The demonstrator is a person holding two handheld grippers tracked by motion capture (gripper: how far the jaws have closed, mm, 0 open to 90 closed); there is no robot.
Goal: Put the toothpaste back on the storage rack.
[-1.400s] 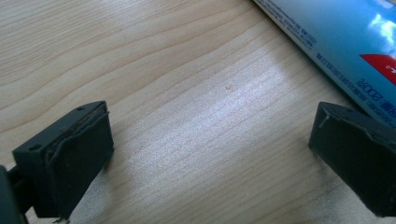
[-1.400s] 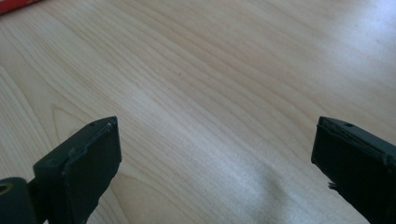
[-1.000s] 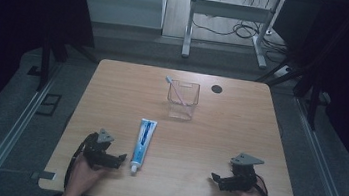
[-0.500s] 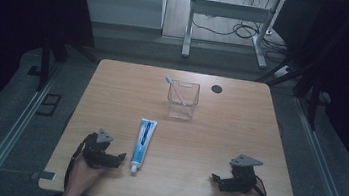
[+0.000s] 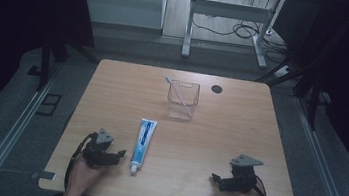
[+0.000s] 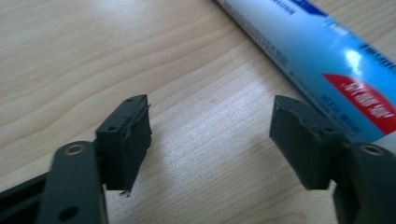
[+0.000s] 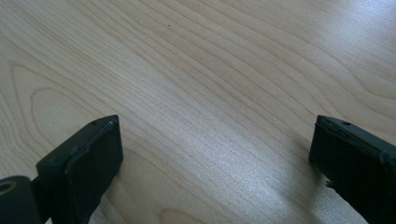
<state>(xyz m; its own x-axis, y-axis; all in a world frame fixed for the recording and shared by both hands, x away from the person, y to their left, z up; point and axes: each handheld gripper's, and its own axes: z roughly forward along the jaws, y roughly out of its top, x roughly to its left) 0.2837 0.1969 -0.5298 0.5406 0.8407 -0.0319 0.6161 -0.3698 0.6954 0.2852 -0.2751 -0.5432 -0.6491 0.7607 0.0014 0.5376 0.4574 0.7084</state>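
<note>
Toothpaste tube beside the left gripper

Toothpaste tube (image 5: 143,139) lies flat on the worktop (image 5: 218,133), just right of the left gripper (image 5: 114,154), whose fingers (image 6: 126,140) have just been closing with nothing between them. Right gripper (image 5: 217,180) rests well apart, fingers (image 7: 88,158) spread wide.

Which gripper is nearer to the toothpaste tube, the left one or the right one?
Left. The left gripper lies right beside the tube, at its cap end, not touching it. The right gripper rests far off, near the table's other side.
</note>
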